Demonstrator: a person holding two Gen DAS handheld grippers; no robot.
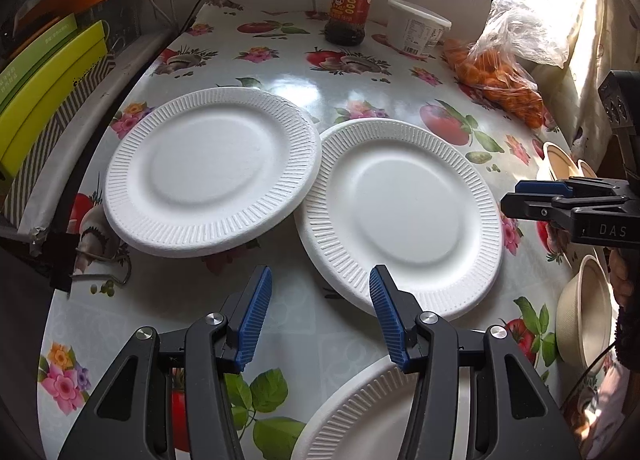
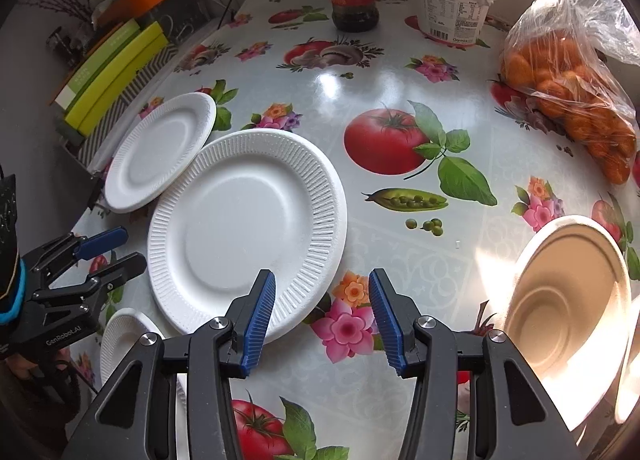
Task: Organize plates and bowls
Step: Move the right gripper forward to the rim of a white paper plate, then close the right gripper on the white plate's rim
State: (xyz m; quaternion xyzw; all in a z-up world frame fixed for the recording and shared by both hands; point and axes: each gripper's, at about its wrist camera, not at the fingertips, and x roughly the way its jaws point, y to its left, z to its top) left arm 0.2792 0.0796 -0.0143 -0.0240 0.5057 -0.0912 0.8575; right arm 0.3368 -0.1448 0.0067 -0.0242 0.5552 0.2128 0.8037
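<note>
left claw (image 1: 318,292) agape above white plates (image 1: 404,212)

A: What did the left hand-held gripper (image 1: 318,302) look like?

B: Black angular arms with round silver screws, and ribbed blue pads (image 1: 254,322) on the fingers. The right hand-held gripper (image 2: 322,304) was built the same.

A: Any markings?

B: White lettering on the black bodies: "DAS" on one, "GenRobot.AI" on the other. A dark sleeve (image 2: 9,228) had a bright blue cuff band.
</note>
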